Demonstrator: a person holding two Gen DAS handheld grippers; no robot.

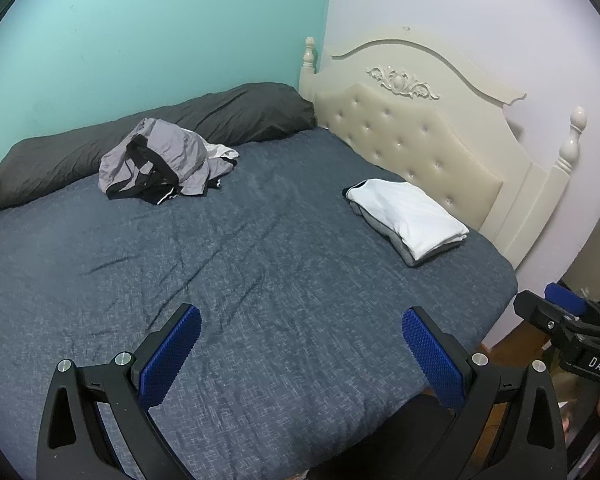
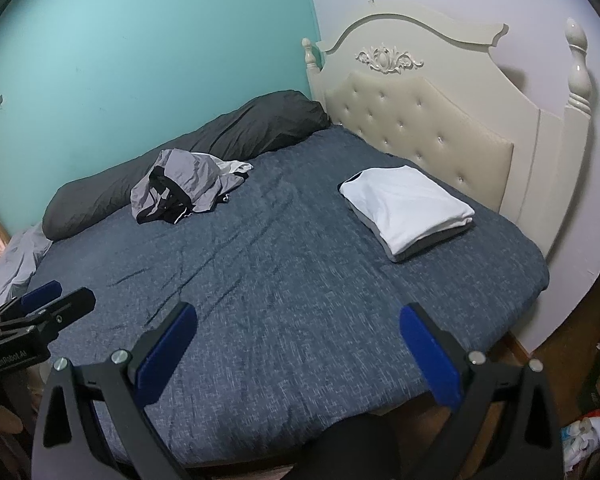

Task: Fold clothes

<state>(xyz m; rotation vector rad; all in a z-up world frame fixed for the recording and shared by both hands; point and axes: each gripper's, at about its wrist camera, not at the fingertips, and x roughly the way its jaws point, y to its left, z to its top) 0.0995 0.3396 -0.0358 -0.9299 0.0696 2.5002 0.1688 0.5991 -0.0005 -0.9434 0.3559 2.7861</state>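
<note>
From the left wrist, the left tongs [image 1: 301,330] hang with jaws wide apart and empty over the near edge of the bed [image 1: 260,280]; a folded stack [image 1: 406,216] lies done by the headboard [image 1: 412,136], while the unfolded heap [image 1: 160,162] waits well apart, far left against the dark bolster [image 1: 140,136]. From the right wrist, the right tongs [image 2: 298,328] likewise gape empty, the stack [image 2: 406,208] ahead to the right and the heap [image 2: 180,186] far left, so I judge the task partly done.
</note>
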